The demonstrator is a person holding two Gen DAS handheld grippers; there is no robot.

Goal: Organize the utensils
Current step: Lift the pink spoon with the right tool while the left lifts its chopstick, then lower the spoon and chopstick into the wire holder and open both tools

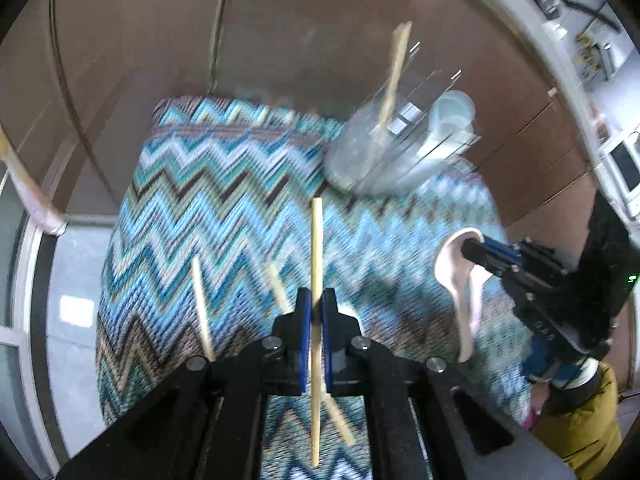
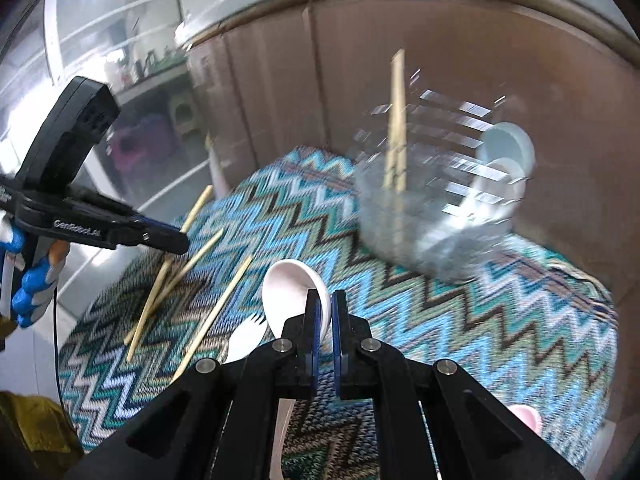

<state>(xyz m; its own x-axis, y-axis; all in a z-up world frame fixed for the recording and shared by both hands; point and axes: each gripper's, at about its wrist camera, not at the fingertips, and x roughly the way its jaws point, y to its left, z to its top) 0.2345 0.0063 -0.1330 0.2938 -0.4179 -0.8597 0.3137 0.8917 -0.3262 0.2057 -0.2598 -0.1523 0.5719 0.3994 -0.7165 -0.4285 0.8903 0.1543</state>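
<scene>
Left wrist view shows a chopstick (image 1: 316,264) clamped between the closed blue pads of the left gripper (image 1: 316,300), running lengthwise above the zigzag mat (image 1: 224,200); two more chopsticks (image 1: 202,312) lie on the mat to the left of it. Right wrist view shows a white spoon (image 2: 290,292) pinched in the right gripper (image 2: 325,304), its bowl sticking out to the left of the jaws; a white spork (image 2: 244,338) lies on the mat just left of the spoon, and loose chopsticks (image 2: 188,276) lie further left, under the left gripper; at the far side of the mat stands a clear holder (image 2: 432,208), blurred, with chopsticks upright in its left part and pale spoons (image 2: 508,152) in its right; brown cabinet doors (image 2: 440,60) rise behind.
</scene>
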